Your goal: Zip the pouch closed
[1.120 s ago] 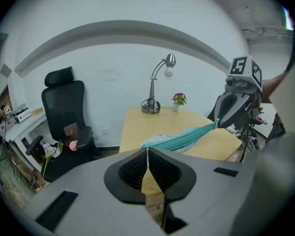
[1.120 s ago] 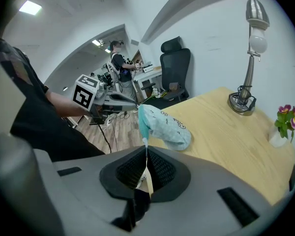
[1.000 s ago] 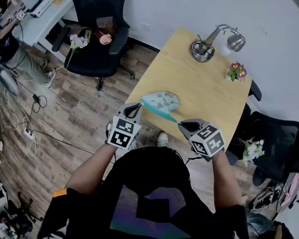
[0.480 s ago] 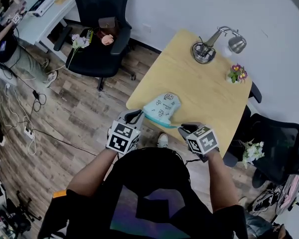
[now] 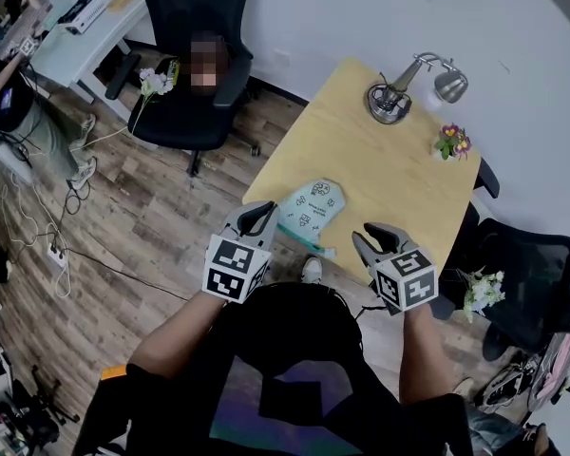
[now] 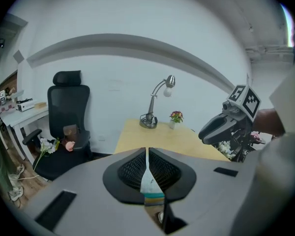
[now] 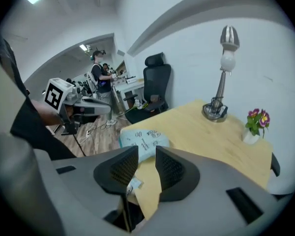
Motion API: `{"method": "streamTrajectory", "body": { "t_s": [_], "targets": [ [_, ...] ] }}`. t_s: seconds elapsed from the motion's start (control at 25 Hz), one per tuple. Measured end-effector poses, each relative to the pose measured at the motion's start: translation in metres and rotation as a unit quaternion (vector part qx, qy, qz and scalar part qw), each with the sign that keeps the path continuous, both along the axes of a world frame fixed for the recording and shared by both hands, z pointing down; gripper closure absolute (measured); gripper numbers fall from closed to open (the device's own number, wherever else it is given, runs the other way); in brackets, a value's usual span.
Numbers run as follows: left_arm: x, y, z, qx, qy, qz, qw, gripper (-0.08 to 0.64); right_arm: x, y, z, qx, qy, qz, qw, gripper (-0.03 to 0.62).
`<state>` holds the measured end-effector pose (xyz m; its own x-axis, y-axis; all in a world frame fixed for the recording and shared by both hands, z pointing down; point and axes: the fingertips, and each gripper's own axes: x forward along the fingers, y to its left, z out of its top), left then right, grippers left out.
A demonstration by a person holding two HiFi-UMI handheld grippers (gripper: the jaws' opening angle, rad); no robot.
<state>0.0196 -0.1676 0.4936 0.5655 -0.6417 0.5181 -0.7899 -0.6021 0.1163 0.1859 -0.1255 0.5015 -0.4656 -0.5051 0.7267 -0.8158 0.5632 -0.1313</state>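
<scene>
Pouch [image 5: 310, 206] edge lies hidden inside the clamped left hand-held gripper [image 5: 260, 215].

Print on the pouch [image 5: 309, 209] is too small to read.

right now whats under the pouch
The pouch lies on the wooden table near its front edge, one end pinched in the shut left gripper. The tabletop right under it is covered, so anything hidden there can't be seen.

Pouch [image 5: 312, 205] near corner hidden inside left gripper [image 5: 262, 216]; print too small to read
</scene>
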Motion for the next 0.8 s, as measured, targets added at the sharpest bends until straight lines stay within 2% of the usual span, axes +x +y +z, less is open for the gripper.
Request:
{"method": "streamTrajectory", "body": {
  "t_s": [0.12,0.24,0.48,0.8],
  "targets": [
    [0.006,-0.003,-0.035,0.035,0.015,-0.004,0.9993,0.545,-0.009,-0.017,-0.040,0.072,-0.006,0.032,0.997,0.497],
    [0.011,-0.005,-0.074,0.073,0.031,-0.009,0.9968,0.545,-0.017,-0.027,-0.079,0.133,-0.021,0.064,0.989,0.544],
    [0.017,0.000,-0.143,0.142,0.050,-0.021,0.9884,0.546,-0.037,-0.026,-0.134,0.205,-0.047,0.091,0.973,0.574],
    [0.023,0.020,-0.173,0.144,0.075,-0.026,0.9864,0.546,-0.058,-0.015,-0.169,0.250,-0.081,0.103,0.959,0.575]
  ]
}}
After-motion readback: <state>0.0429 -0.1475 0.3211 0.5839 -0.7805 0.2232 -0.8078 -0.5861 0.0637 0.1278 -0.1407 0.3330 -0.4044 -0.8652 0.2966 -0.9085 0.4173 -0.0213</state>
